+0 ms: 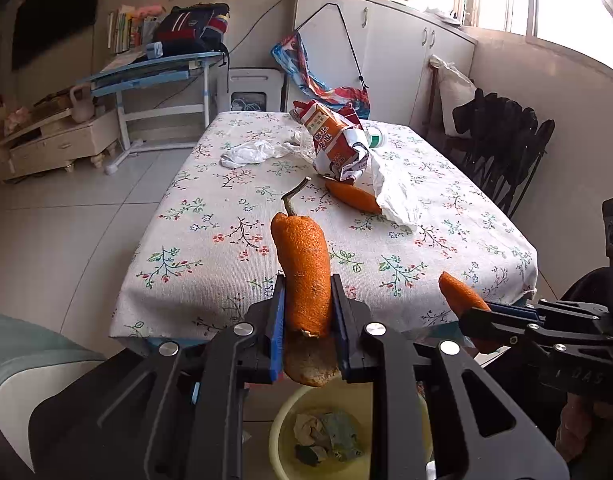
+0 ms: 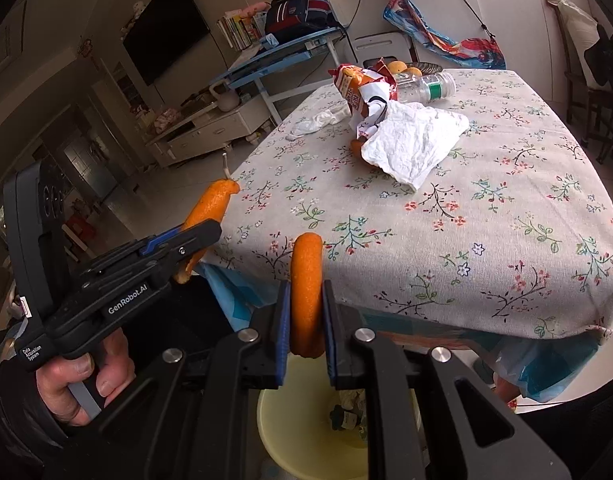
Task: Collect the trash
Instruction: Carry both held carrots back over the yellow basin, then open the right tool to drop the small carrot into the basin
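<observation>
Holding one orange peel each, the left tongs (image 1: 306,316) and right tongs (image 2: 306,320) are clenched tight above the yellow bin (image 2: 274,412). Letting go too early could drop peel (image 1: 304,268) on the floor.

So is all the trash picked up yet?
Not yet. Some scraps already lie in the yellow basin. The left gripper and right gripper each pinch an orange peel. Still on the table: another peel, snack bag, tissue, plastic bottle, crumpled plastic wrap.
</observation>
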Motion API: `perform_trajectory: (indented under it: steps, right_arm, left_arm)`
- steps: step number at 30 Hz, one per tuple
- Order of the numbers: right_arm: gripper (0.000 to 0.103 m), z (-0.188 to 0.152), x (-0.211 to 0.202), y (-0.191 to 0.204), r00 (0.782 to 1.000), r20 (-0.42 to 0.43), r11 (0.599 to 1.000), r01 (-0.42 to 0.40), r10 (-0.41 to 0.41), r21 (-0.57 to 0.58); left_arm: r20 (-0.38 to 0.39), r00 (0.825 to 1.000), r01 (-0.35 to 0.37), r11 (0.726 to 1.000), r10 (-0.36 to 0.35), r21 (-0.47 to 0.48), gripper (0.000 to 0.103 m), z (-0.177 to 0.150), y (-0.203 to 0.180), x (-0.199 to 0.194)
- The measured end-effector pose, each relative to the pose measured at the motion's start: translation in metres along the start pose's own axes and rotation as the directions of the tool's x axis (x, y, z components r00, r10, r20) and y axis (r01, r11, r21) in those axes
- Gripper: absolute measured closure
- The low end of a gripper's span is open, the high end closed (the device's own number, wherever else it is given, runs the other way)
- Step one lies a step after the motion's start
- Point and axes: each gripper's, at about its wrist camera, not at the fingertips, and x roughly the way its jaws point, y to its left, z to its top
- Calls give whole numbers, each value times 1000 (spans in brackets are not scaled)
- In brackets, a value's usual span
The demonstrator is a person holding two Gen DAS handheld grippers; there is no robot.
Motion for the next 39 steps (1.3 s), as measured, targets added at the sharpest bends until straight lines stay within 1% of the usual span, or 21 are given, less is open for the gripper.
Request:
perform_trajectory:
  steps: [16,26,39]
  right_arm:
    - [87,-24,-8,17,999,-34,999,-12,11,-34]
    - [87,-28,6,16,997,-76,999,-12,10,-30]
    - [85,-39,21,16,989,-150,999,3,-9,-39]
  left_arm:
    - [23,1000,2,999,-3,32,83,-22,-11,-33]
    - [17,1000,-5,998,5,57,83,-25,-17,-31]
    - [16,1000,-6,998,5,58,82,-25,-18,-30]
